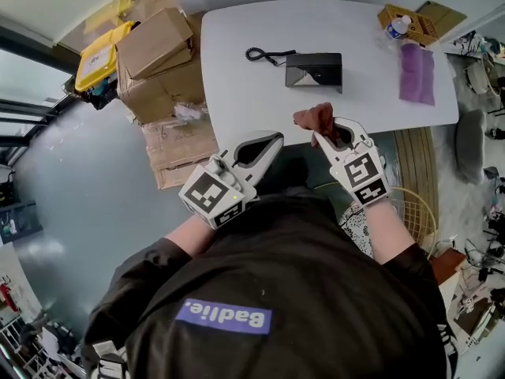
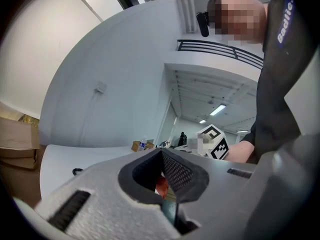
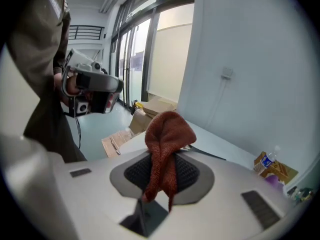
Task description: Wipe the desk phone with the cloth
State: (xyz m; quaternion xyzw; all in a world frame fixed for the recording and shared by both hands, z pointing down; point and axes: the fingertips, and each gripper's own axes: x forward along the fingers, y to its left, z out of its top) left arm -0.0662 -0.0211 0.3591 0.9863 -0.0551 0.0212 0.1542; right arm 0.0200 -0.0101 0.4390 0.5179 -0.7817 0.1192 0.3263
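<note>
The black desk phone sits mid-table on the white table, its coiled cord trailing left; both grippers hover off the near edge, short of it. My right gripper is shut on a reddish-brown cloth, which bunches up above the pads and hangs down between them in the right gripper view, cloth, gripper. My left gripper is held to the left of it, shut with nothing between its pads. The cloth hides the phone in the right gripper view.
Cardboard boxes and a yellow bin stand left of the table. A purple cloth and a small carton with a water bottle lie at the table's far right. A wicker basket stands on the floor at right.
</note>
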